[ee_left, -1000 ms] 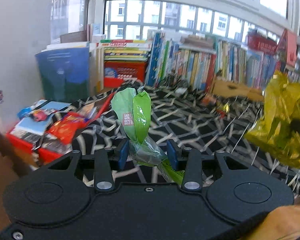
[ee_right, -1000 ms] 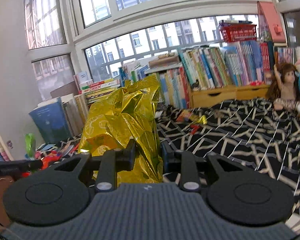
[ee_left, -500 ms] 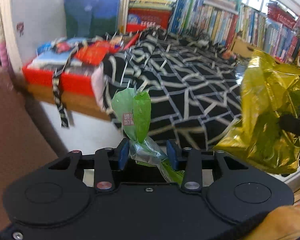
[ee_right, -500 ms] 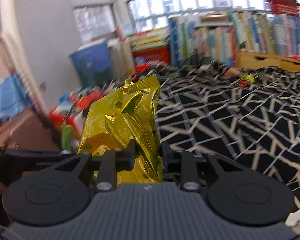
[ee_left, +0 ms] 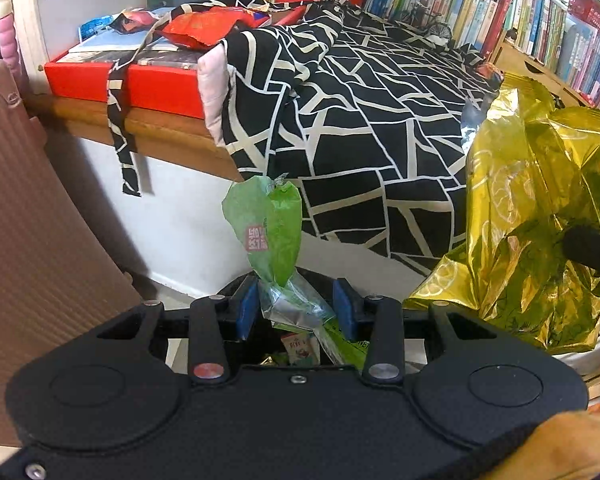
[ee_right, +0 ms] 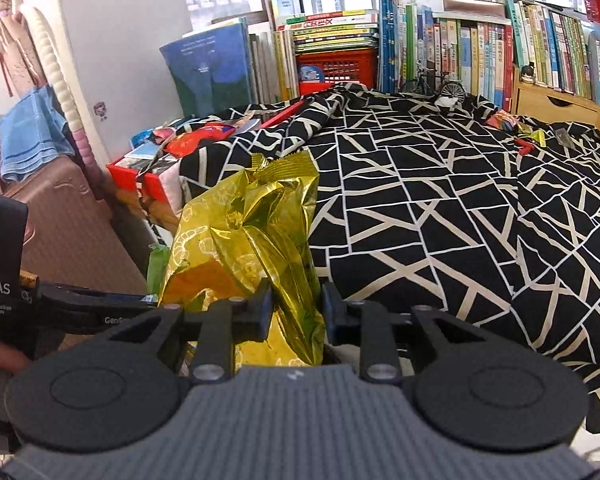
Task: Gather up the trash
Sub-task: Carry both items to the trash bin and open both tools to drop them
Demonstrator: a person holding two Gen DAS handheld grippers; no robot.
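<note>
My left gripper (ee_left: 295, 306) is shut on a green and clear plastic wrapper (ee_left: 272, 232), which stands up between its blue pads. Under those fingers a dark container (ee_left: 300, 350) shows, with a small carton and other wrappers in it. My right gripper (ee_right: 296, 308) is shut on a crumpled gold snack bag (ee_right: 252, 232). The bag hangs just right of the left gripper, seen as gold foil (ee_left: 532, 248) in the left wrist view. In the right wrist view the left gripper's black body (ee_right: 80, 304) sits close at the left, with the green wrapper (ee_right: 156, 264) peeking out behind the bag.
A bed with a black-and-white quilt (ee_right: 440, 208) fills the middle and right. A red box (ee_left: 140, 76) of books with a red snack bag (ee_left: 208, 26) sits on its wooden edge. A brown suitcase (ee_left: 32, 220) stands at the left. Small wrappers (ee_right: 504, 120) lie by the bookshelf (ee_right: 500, 52).
Both grippers have sunk and tipped downward, from over the bed to beside its near edge. The green wrapper and the gold bag stay gripped throughout.
</note>
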